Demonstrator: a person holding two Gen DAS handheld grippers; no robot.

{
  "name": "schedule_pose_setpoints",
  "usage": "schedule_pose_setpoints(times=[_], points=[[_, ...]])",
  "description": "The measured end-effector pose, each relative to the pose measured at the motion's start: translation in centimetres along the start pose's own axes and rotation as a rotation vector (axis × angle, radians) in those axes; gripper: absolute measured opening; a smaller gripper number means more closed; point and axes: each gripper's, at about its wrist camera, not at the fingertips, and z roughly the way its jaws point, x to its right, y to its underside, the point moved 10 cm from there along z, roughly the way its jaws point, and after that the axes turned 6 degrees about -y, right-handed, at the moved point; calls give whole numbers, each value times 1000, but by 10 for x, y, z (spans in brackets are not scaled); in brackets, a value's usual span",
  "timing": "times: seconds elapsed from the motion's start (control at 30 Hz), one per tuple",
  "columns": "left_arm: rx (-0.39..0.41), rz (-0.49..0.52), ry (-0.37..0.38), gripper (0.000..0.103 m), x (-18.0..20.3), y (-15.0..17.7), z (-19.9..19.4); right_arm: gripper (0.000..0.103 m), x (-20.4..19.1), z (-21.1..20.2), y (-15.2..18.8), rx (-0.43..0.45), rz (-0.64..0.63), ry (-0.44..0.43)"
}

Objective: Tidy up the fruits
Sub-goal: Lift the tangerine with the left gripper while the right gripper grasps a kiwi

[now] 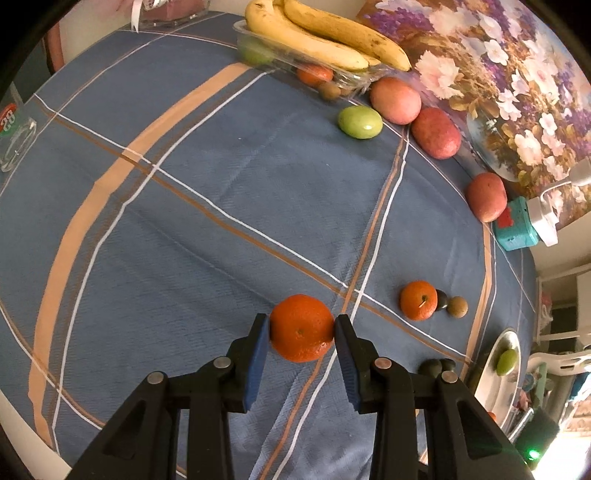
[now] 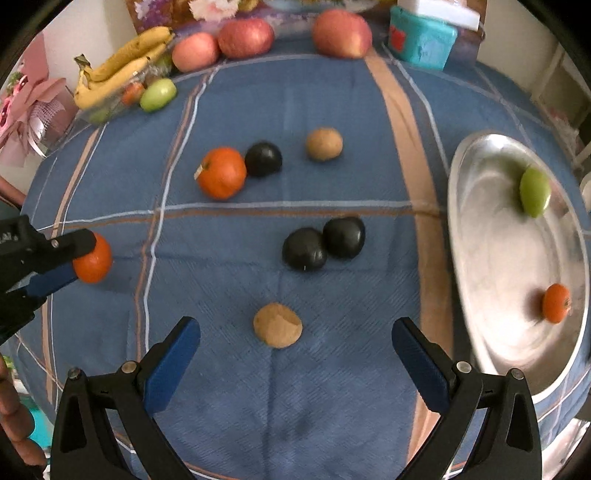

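My left gripper (image 1: pixel 302 325) is shut on an orange (image 1: pixel 301 328) just above the blue checked cloth; it also shows at the left of the right wrist view (image 2: pixel 79 258), holding the orange (image 2: pixel 94 260). My right gripper (image 2: pixel 295 339) is open and empty, with a brown kiwi (image 2: pixel 277 325) lying between its fingers. Two black plums (image 2: pixel 323 243), another orange (image 2: pixel 221 172), a third plum (image 2: pixel 263 158) and a second kiwi (image 2: pixel 324 144) lie beyond. A metal plate (image 2: pixel 480 258) at the right holds a green fruit (image 2: pixel 535 192) and a small orange (image 2: pixel 556 302).
A clear tray (image 1: pixel 258 40) with bananas (image 1: pixel 321 35) stands at the far edge. A green apple (image 1: pixel 360 122) and three red apples (image 1: pixel 436 133) lie beside it. A teal box (image 1: pixel 515 229) and a floral picture (image 1: pixel 498 74) stand at the back.
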Motion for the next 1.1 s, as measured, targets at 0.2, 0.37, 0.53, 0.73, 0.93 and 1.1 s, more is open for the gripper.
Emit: schedule_pose_setpoints(times=[0.2, 0.37, 0.53, 0.73, 0.93, 1.1], points=[[-6, 11, 14, 38, 5, 3, 1, 103, -10, 5, -1, 0, -56, -40], [-5, 21, 14, 38, 7, 3, 1, 69, -14, 3, -4, 15, -115, 8], [-5, 36, 16, 38, 10, 4, 1, 33, -21, 4, 2, -6, -164, 11], [-1, 28, 13, 38, 11, 4, 0, 28, -31, -3, 3, 14, -180, -4], [14, 13, 11, 38, 10, 3, -5, 28, -34, -28, -4, 77, -183, -50], [37, 9, 9, 38, 11, -1, -12, 28, -37, -60, -18, 151, -174, -49]])
